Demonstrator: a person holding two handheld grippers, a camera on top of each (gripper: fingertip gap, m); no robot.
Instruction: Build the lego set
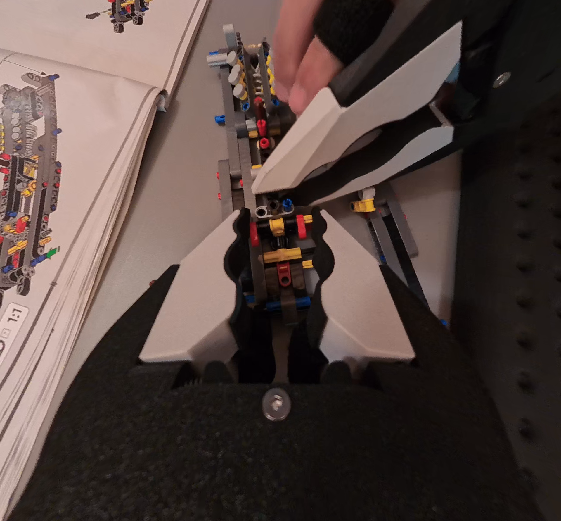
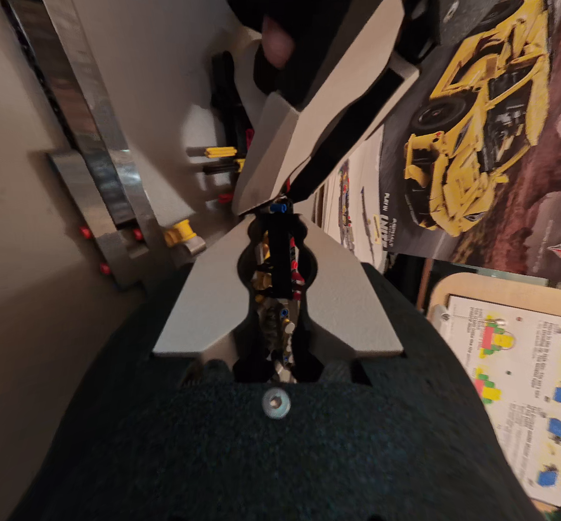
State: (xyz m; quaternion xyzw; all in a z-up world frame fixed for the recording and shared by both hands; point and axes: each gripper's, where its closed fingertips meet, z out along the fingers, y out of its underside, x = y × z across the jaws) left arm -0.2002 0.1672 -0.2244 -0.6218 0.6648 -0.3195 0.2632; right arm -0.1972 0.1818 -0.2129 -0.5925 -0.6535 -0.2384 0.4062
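A long grey Lego chassis [image 1: 239, 129] with red, yellow and blue pins lies lengthwise on the grey table. My left gripper [image 1: 280, 218] is shut on its near end, one white finger on each side. My right gripper [image 1: 271, 195] comes in from the upper right and meets the chassis just beyond the left fingertips. In the right wrist view my right gripper [image 2: 276, 222] is shut on the chassis [image 2: 280, 263], with a black beam standing between its fingers. The left gripper [image 2: 267, 201] reaches in from above, tips beside a blue pin [image 2: 277, 207].
An open instruction booklet [image 1: 76, 172] lies at the left. A smaller grey beam assembly [image 1: 391, 233] with a yellow connector [image 1: 364, 205] lies to the right, next to a black perforated board [image 1: 516, 233]. The set's box with a yellow car [image 2: 470, 142] and a printed sheet on a wooden board [image 2: 516, 369] lie beyond. The grippers are tip to tip, or close to it.
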